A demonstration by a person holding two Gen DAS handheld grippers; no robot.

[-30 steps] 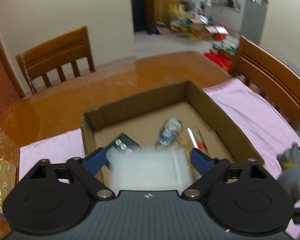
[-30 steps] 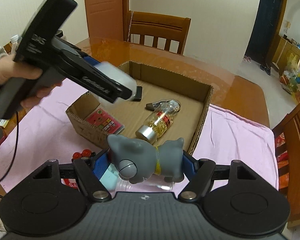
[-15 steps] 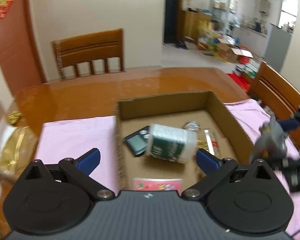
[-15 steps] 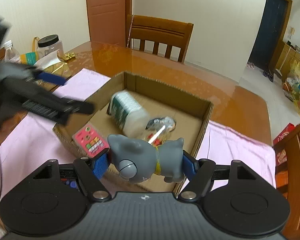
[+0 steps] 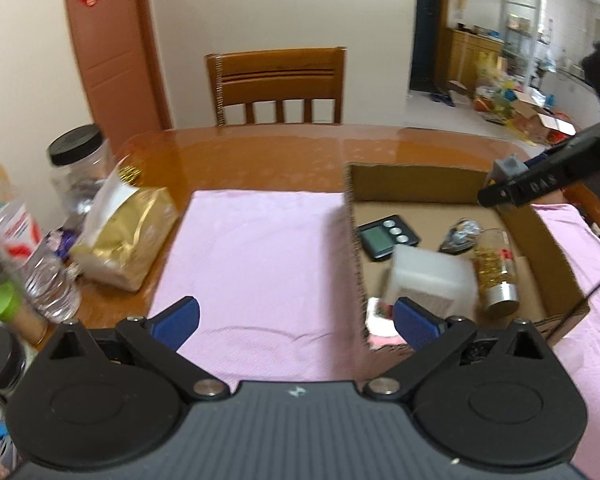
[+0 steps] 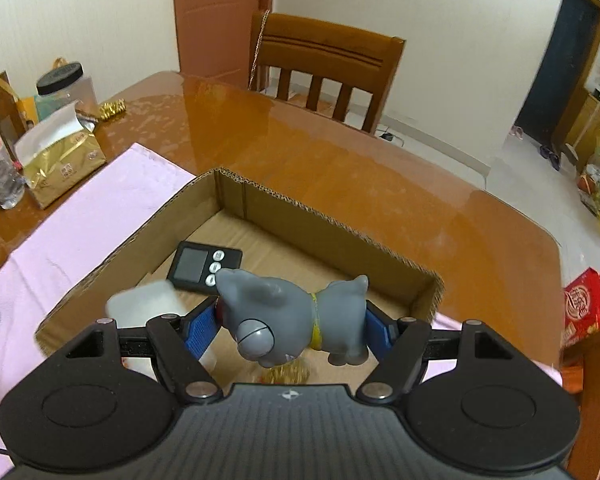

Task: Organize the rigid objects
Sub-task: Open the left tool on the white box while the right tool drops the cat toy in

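The right gripper (image 6: 290,322) clamps a grey toy cat (image 6: 292,316) between its blue pads — the toy lies sideways across the jaws, head towards the left pad, hind legs at the right one. Directly below and ahead of it sits the open cardboard box (image 6: 332,220). Inside, just beyond the cat's head, lies a black digital timer (image 6: 198,266); a white plastic bottle (image 6: 146,306), blurred, lies under the left pad, and something gold glints beneath the toy.

The left gripper (image 5: 296,322) stands wide with nothing between its fingers, over the pink cloth (image 5: 256,264) just outside the box's near-left wall (image 5: 354,248). Ahead and to its right, inside the box, I can see the timer (image 5: 388,236), the white bottle (image 5: 430,276), a clear bottle with gold contents and a silver cap (image 5: 494,276) and a small dark-and-silver item (image 5: 462,232) — too blurred to name. Off to this gripper's left, on the wooden table (image 5: 260,156), stand a gold foil bag (image 5: 128,240), a black-lidded jar (image 5: 78,168) and a water bottle (image 5: 28,256). The right gripper with the cat shows at the far right, above the box's far corner.
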